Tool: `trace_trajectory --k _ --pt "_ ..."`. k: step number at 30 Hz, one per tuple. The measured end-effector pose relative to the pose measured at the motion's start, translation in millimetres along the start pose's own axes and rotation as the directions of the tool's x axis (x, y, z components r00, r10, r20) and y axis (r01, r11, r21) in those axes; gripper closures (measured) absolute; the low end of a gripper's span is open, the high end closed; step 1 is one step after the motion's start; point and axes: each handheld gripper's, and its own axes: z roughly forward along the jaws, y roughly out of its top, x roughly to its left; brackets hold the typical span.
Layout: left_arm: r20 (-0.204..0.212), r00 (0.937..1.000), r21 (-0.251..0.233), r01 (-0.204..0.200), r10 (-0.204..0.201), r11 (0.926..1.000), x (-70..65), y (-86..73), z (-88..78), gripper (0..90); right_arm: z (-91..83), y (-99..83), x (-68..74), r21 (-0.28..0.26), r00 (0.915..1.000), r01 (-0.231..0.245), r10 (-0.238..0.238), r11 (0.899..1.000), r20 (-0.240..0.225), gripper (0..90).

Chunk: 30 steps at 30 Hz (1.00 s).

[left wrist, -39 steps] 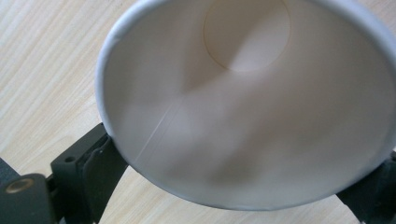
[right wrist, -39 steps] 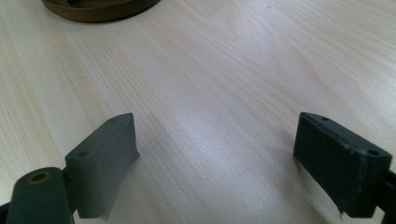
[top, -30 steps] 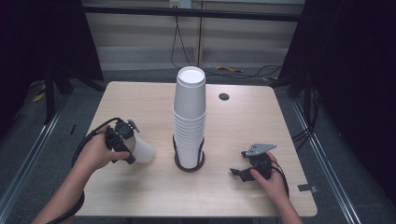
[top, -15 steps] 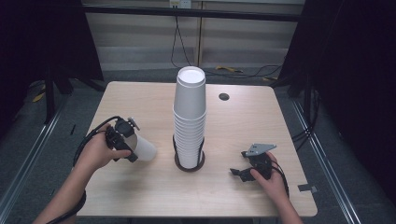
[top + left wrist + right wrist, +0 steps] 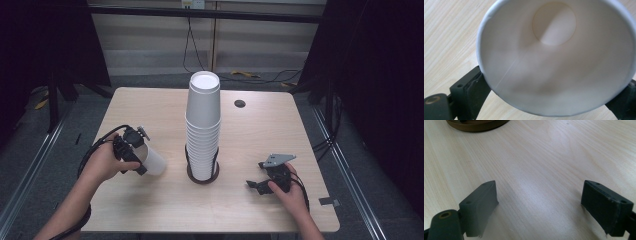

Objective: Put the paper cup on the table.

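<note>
Left gripper [image 5: 134, 155] jaws clamped; right gripper [image 5: 259, 184] jaws spread wide.

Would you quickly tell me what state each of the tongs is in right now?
Left tongs: shut on the white paper cup.
Right tongs: open, holding nothing, low over the table.

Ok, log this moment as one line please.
left gripper: shut on single cup, cup on its side | right gripper: open, empty, low over table | cup stack: upright on ring base

Light wooden table [image 5: 150, 105]. Small black round grommet [image 5: 240, 103] in the tabletop at one o'clock. Black cables [image 5: 187, 45] hang at twelve o'clock behind.
</note>
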Motion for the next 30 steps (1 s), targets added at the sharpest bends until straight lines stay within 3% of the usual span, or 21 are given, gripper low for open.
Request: trace_trajectory --k 9,13,15,22,24,28,30 --pt "0.006 0.9999 -0.038 0.01 -0.01 0.9992 -2.4 2.6 -0.2 6.9 0.0 0.0 0.1 0.0 1.0 0.0 0.0 1.0 0.0 13.1" --pt "0.001 1.0 -0.062 -0.004 0.004 0.9981 -2.6 4.2 0.4 7.1 -0.1 -0.1 0.2 0.0 1.0 -0.001 0.001 1.0 0.001 13.1" --pt "0.005 1.0 -0.096 0.001 0.0 0.9954 -3.6 5.2 2.1 7.6 -0.1 -0.1 0.2 0.0 1.0 -0.001 0.001 1.0 0.001 13.1" --pt "0.018 0.9997 -0.149 -0.015 0.018 0.9888 -7.6 7.6 8.0 9.2 -0.1 -0.1 0.2 0.0 1.0 -0.001 0.001 1.0 0.001 13.1" --pt "0.033 0.9995 -0.172 0.006 -0.001 0.985 -8.8 6.9 10.5 9.5 -0.1 -0.1 0.2 0.0 1.0 -0.002 0.002 1.0 0.001 13.1" --pt "0.038 0.9993 -0.195 0.007 0.0 0.9807 -8.5 4.4 15.6 10.7 -0.1 -0.1 0.2 0.0 1.0 -0.001 0.001 1.0 0.001 13.2" --pt "0.052 0.9986 -0.227 0.021 -0.01 0.9736 -8.8 0.9 19.5 13.5 -0.2 -0.1 0.3 0.0 1.0 -0.001 0.001 1.0 0.001 13.2"
